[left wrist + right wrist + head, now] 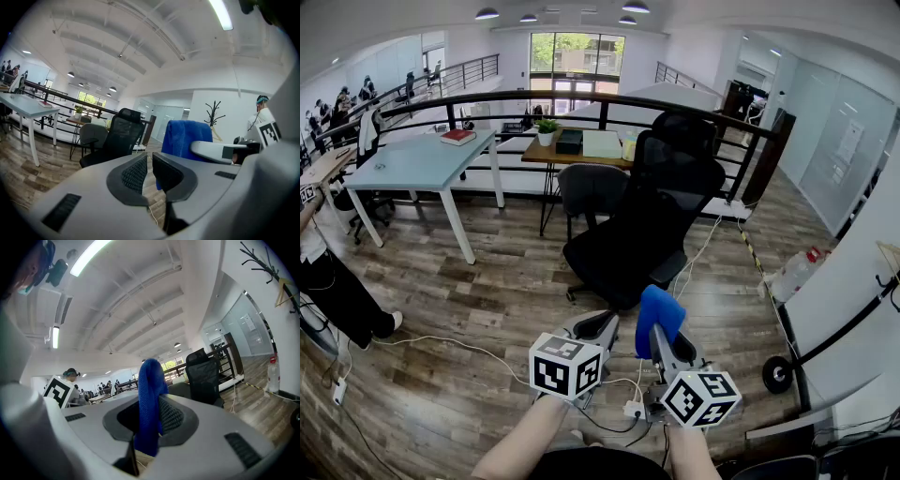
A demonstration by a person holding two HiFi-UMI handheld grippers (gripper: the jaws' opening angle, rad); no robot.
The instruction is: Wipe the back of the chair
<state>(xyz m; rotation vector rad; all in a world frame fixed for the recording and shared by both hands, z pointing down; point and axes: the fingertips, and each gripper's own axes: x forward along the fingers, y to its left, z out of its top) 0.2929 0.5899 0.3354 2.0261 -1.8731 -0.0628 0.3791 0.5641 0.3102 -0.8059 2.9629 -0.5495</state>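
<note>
A black mesh-backed office chair [652, 220] stands on the wood floor a little beyond both grippers; it also shows as the chair [117, 137] in the left gripper view and the chair [205, 376] in the right gripper view. My right gripper [659, 330] is shut on a blue cloth [660, 314], which sticks up between its jaws as the cloth [150, 404]. My left gripper [598, 328] hangs beside it, shut with nothing in it [147, 176]. Neither gripper touches the chair.
A grey chair [586, 192] sits at a wooden desk [581, 150] behind the black one. A light blue table [422, 159] stands at left, a black railing [581, 98] runs behind. White cables [469, 347] and a power strip [633, 410] lie on the floor. A person [328, 281] stands far left.
</note>
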